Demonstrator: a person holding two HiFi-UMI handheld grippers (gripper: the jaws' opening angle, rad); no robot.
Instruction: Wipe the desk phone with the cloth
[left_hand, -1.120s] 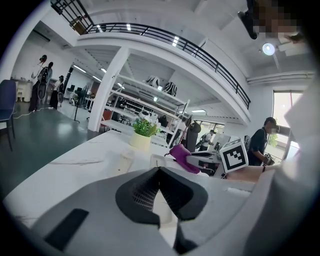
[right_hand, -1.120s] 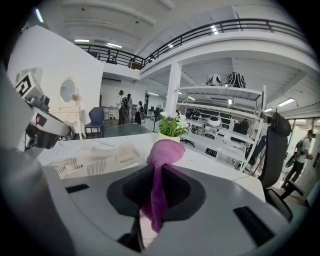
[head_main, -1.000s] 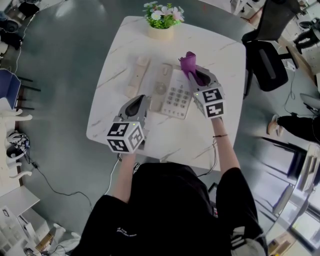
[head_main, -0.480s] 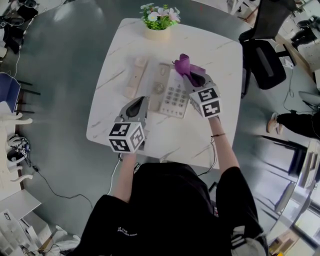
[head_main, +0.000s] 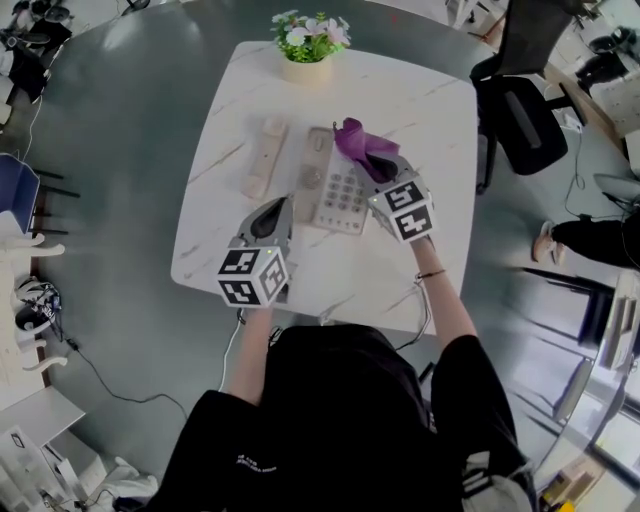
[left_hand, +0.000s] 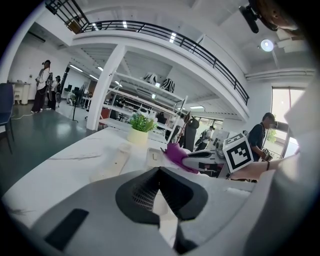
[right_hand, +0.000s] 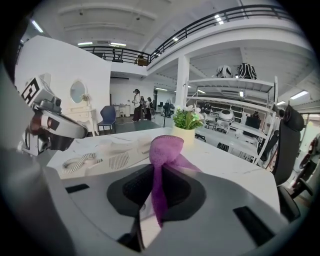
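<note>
Cloth (head_main: 352, 141) partly hides top of desk phone (head_main: 336, 197).

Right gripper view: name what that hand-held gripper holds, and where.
The right hand-held gripper pinches the purple cloth by its gathered lower end; the rest bunches above.

Head count around the desk phone

One desk phone (head_main: 338, 195) on one tabletop (head_main: 420, 110); one handset (head_main: 262, 158) (off its cradle) left of the phone, one purple cloth (head_main: 352, 140) over its far right corner, one potted plant (head_main: 306, 45) beyond it, one black chair (head_main: 520, 110) off to its right, and two claws: left claw (head_main: 280, 207), right claw (head_main: 372, 168).
</note>
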